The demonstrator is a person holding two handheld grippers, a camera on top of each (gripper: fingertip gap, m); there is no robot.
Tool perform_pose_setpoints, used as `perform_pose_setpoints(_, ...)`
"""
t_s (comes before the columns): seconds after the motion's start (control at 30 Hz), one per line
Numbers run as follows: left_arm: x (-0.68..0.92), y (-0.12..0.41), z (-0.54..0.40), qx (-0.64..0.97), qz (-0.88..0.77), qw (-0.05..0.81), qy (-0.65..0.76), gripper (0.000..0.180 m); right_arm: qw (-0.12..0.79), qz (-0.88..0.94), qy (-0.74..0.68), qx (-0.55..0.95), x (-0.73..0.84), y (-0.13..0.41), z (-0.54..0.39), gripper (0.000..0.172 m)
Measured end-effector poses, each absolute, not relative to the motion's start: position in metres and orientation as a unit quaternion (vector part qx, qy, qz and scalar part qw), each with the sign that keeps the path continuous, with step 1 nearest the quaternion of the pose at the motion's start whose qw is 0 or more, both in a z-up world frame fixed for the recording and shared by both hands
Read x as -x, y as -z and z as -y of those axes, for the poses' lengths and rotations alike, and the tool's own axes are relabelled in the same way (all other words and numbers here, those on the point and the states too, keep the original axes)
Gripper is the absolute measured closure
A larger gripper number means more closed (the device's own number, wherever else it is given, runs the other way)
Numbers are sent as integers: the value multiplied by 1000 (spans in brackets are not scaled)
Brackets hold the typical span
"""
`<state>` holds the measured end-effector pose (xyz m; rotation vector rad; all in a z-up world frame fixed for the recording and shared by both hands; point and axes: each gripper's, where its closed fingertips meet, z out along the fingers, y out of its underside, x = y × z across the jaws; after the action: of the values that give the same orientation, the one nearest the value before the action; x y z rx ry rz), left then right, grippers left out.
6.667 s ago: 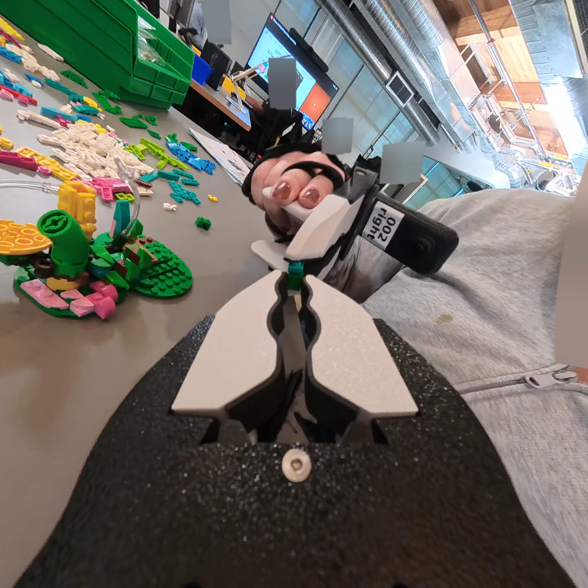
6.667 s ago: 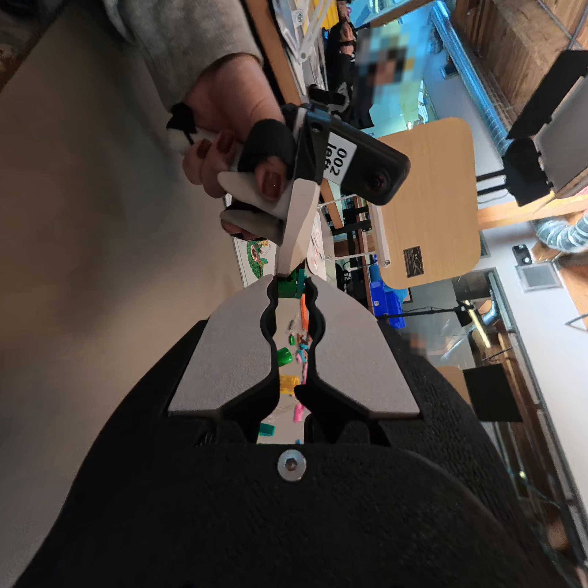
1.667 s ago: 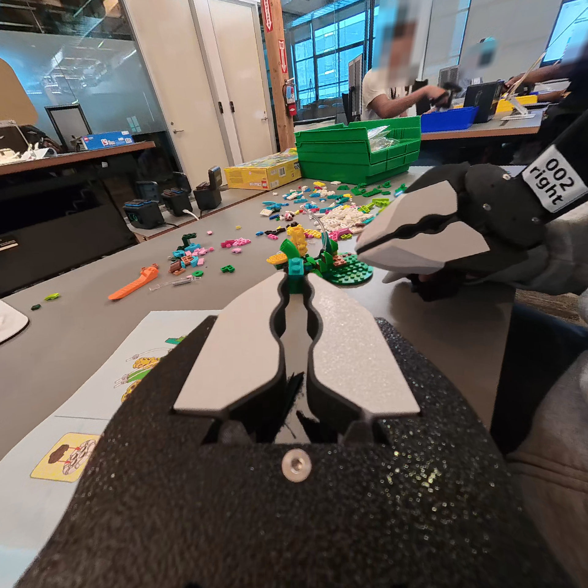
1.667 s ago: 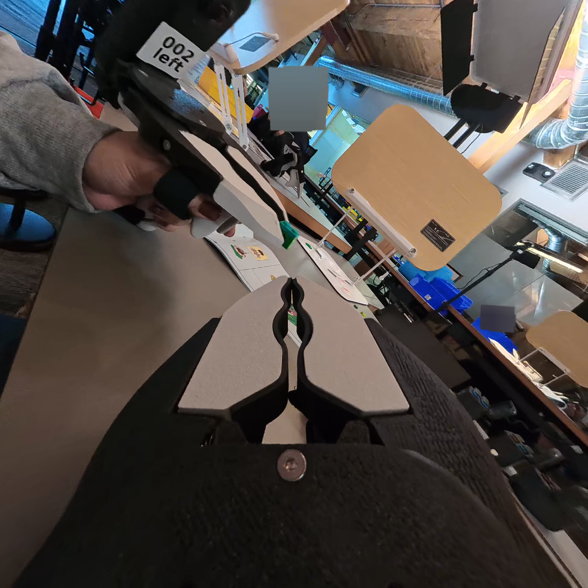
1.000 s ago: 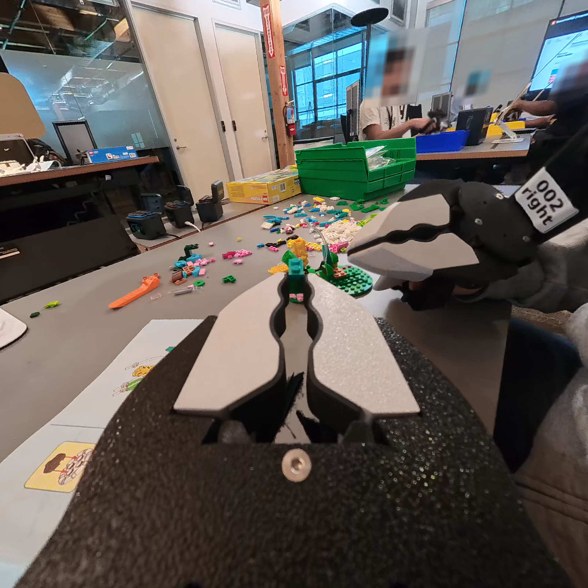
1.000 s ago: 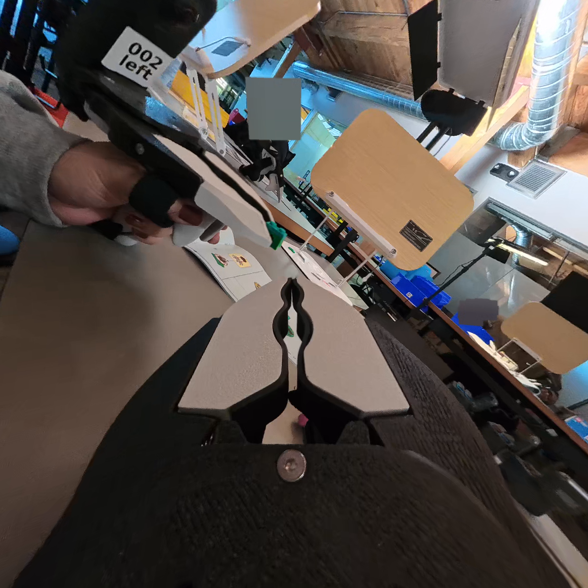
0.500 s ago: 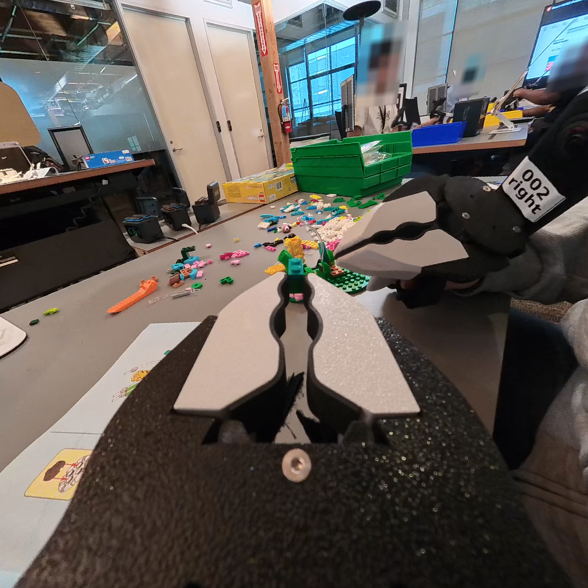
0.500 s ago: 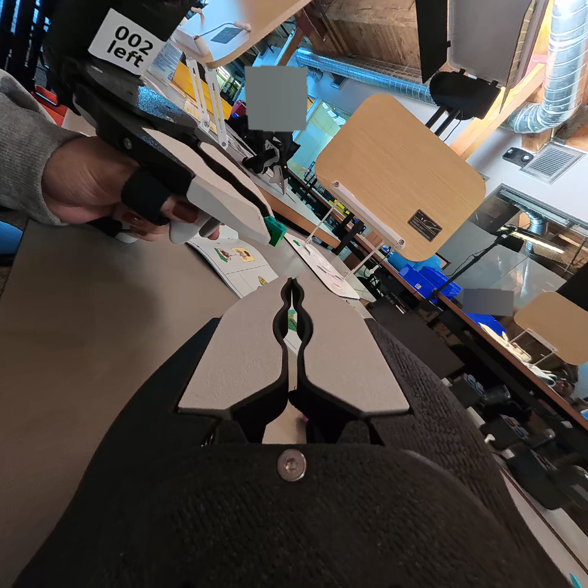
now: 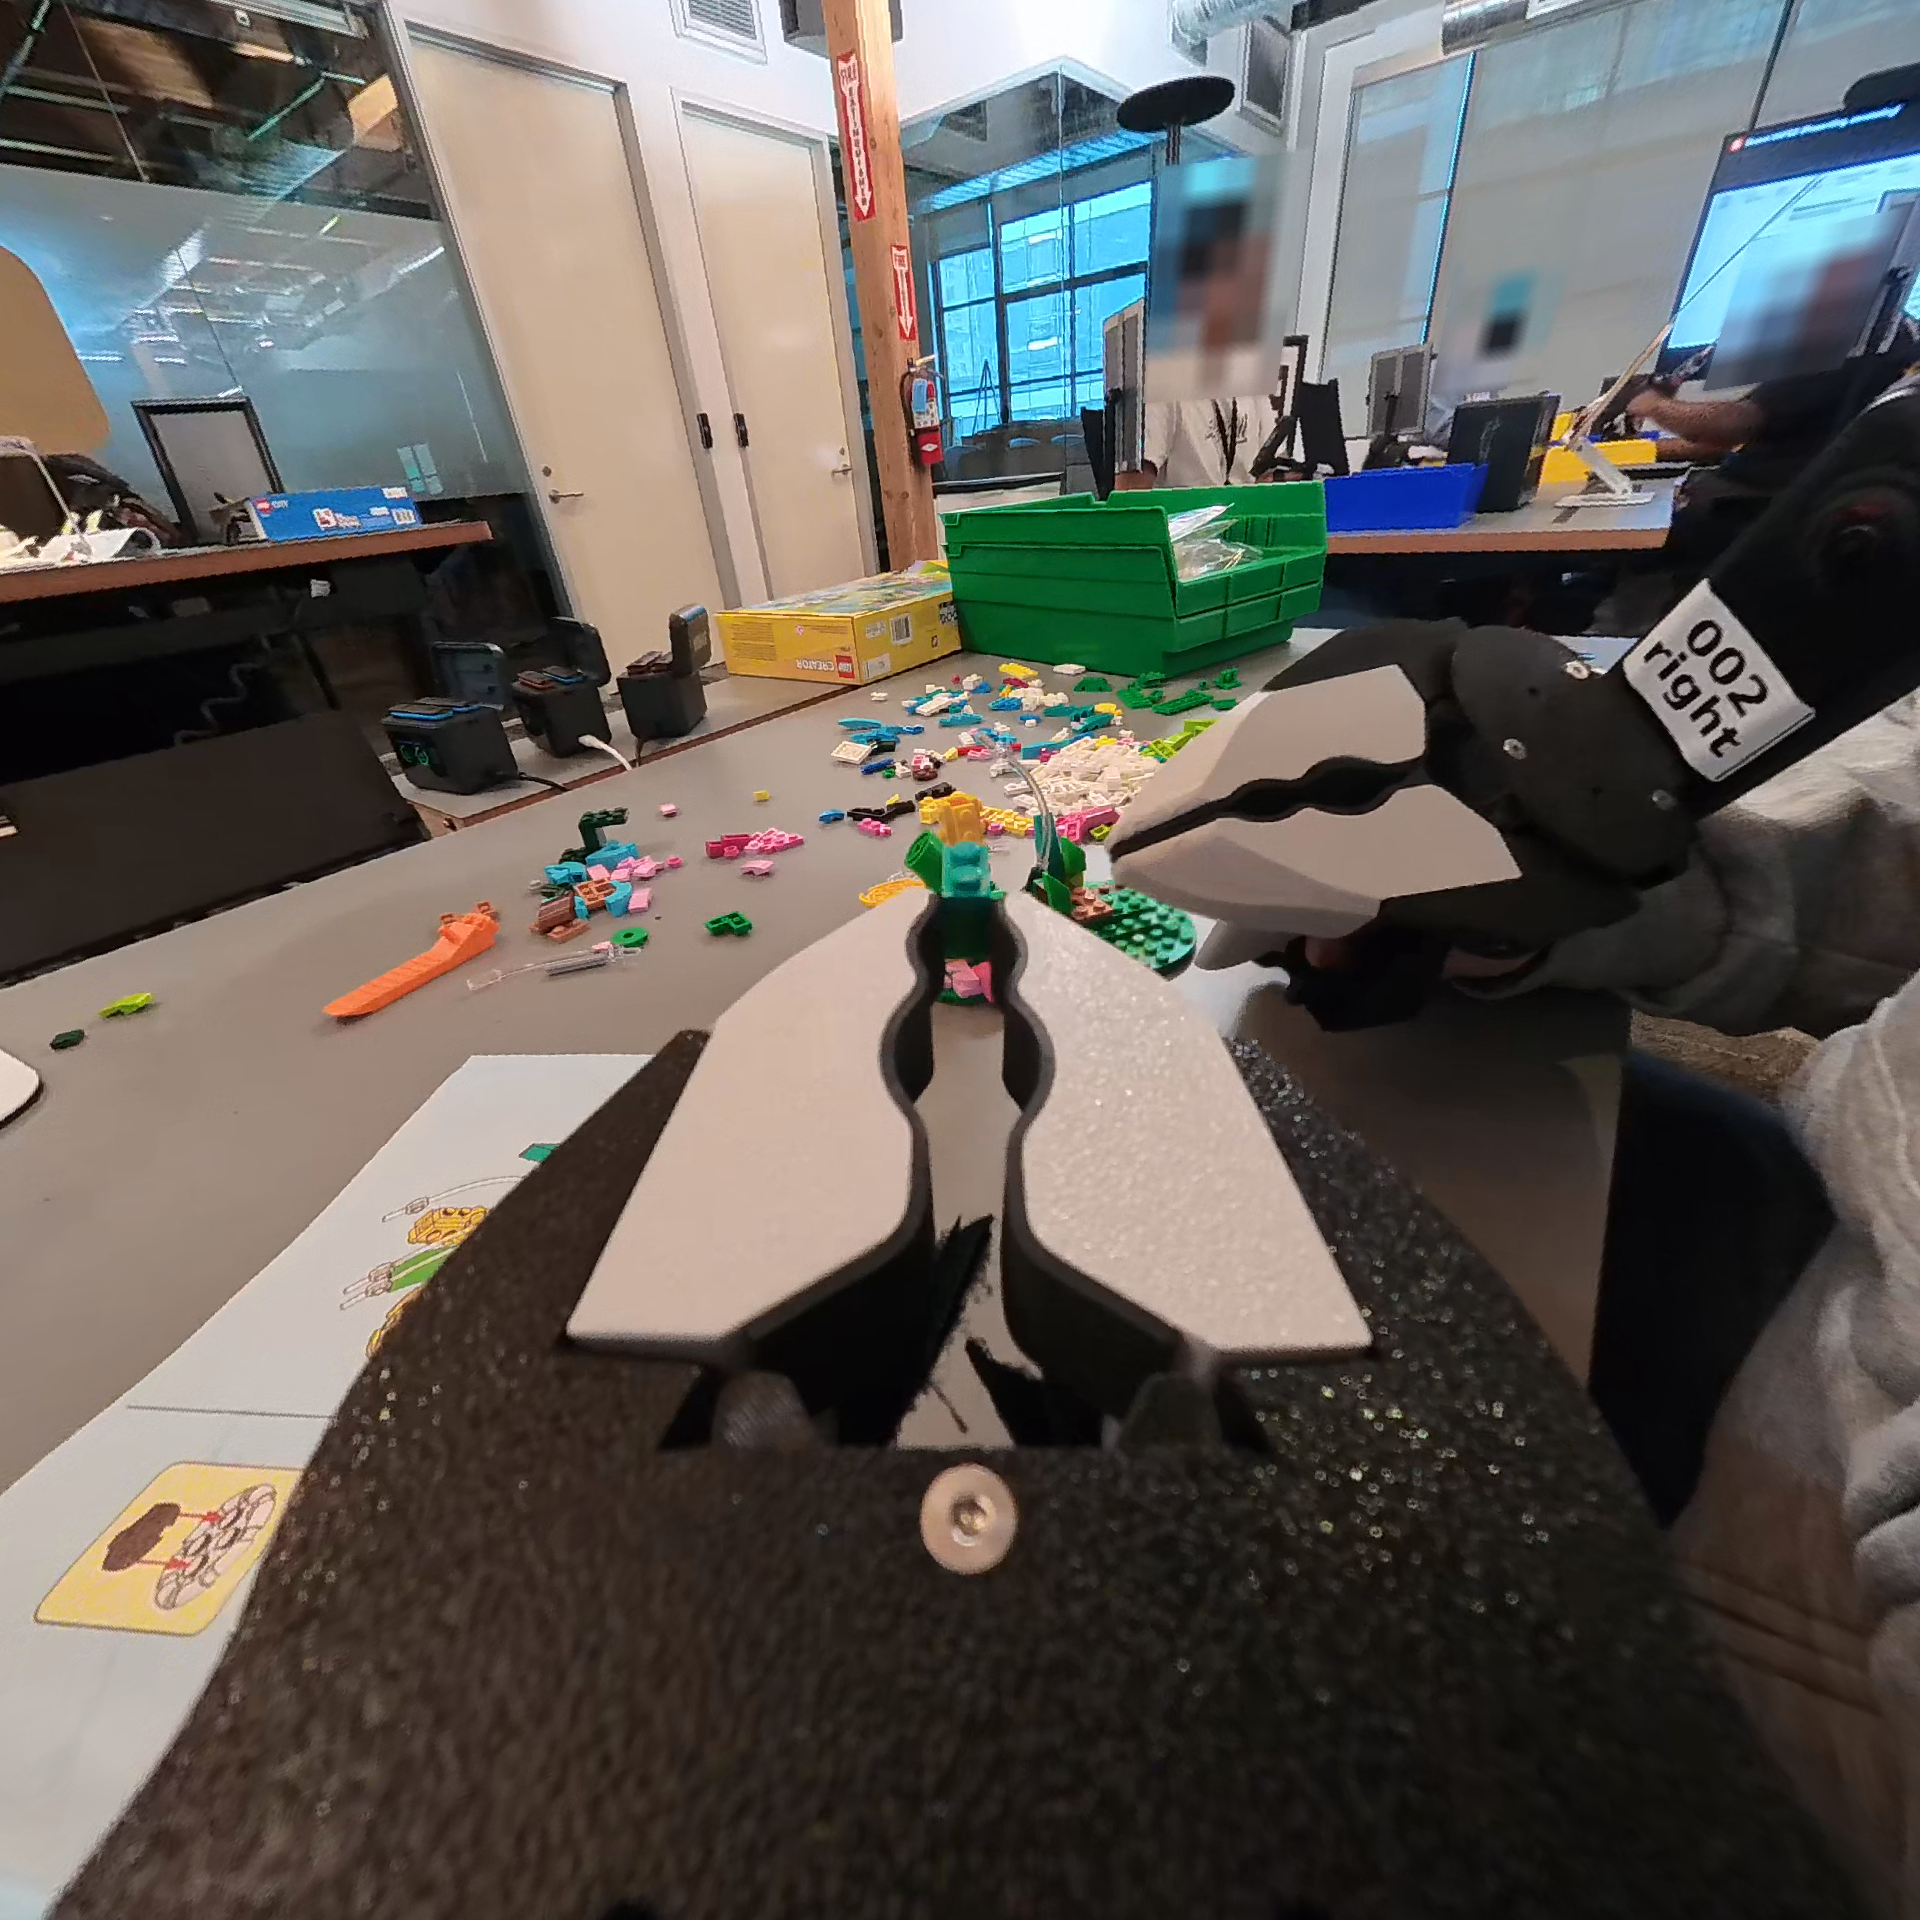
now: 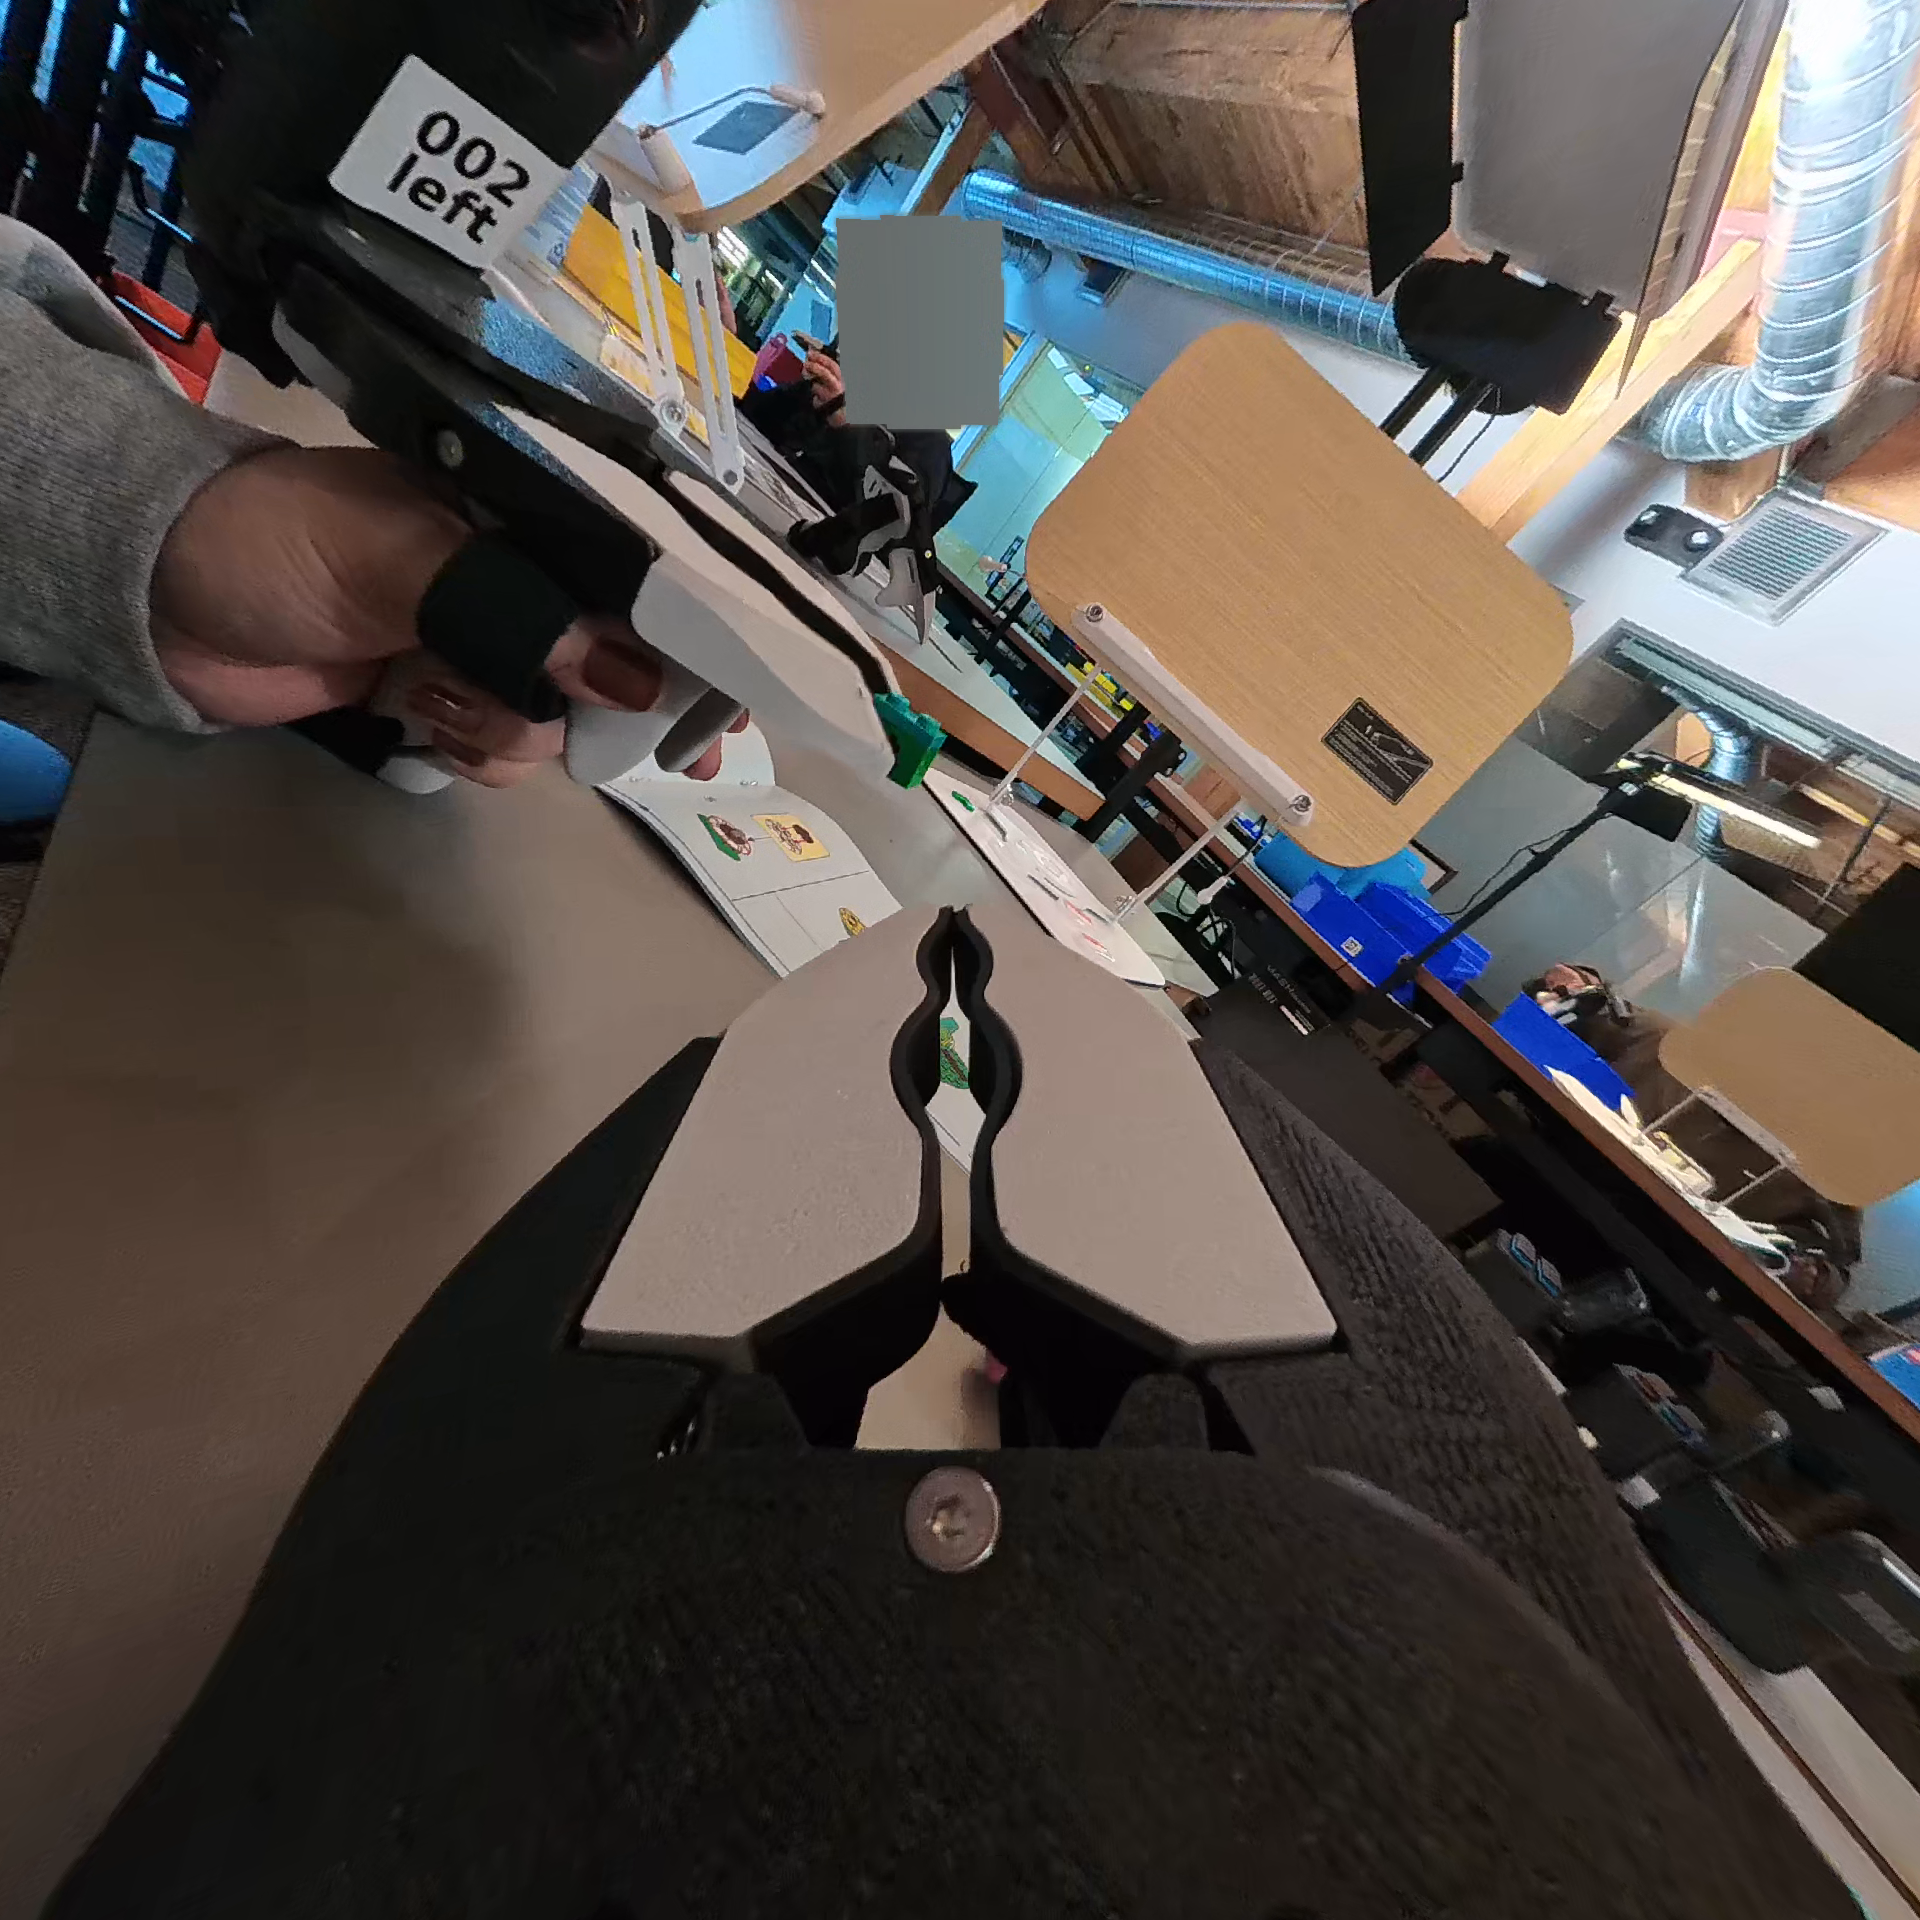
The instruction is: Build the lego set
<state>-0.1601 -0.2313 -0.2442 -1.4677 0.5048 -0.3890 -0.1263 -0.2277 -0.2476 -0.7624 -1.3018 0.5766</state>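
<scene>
My left gripper (image 9: 966, 906) is shut on a small teal-green brick (image 9: 968, 871) that sticks out past its fingertips. It holds the brick above the grey table (image 9: 260, 1039). The right wrist view shows the same brick (image 10: 912, 740) pinched at the left gripper's tips. My right gripper (image 10: 953, 920) is shut with nothing between its pads. In the left wrist view it (image 9: 1127, 847) hovers just right of the brick, apart from it. Behind both stands a brick model on a green round baseplate (image 9: 1143, 925).
Loose coloured bricks (image 9: 1039, 727) are scattered farther back. An orange brick separator (image 9: 410, 961) lies at the left. Green bins (image 9: 1132, 582) and a yellow box (image 9: 831, 639) stand at the far edge. An open instruction booklet (image 9: 260, 1299) lies near me, and black chargers (image 9: 540, 717) stand at the back left. Across from one pair of fingers to the other is roughly 4 centimetres.
Several seconds ago both grippers met at the brick, with the right jaws apart around it. Now the right is shut and clear of it. Over the last second it drifted slightly nearer; the left kept the brick.
</scene>
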Motion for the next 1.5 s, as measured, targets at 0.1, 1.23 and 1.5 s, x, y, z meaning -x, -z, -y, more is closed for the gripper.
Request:
perform_pose_setpoints(0.1,159,245,231,658,-229,696,172,172,689,585,-257,341,127,249,228,172)
perform_pose_setpoints(1.23,153,322,206,737,-518,399,-172,172,558,624,-237,493,75,250,204,164)
perform_pose_setpoints(1.5,146,340,212,743,-589,247,-200,169,570,582,-207,543,12,249,183,165)
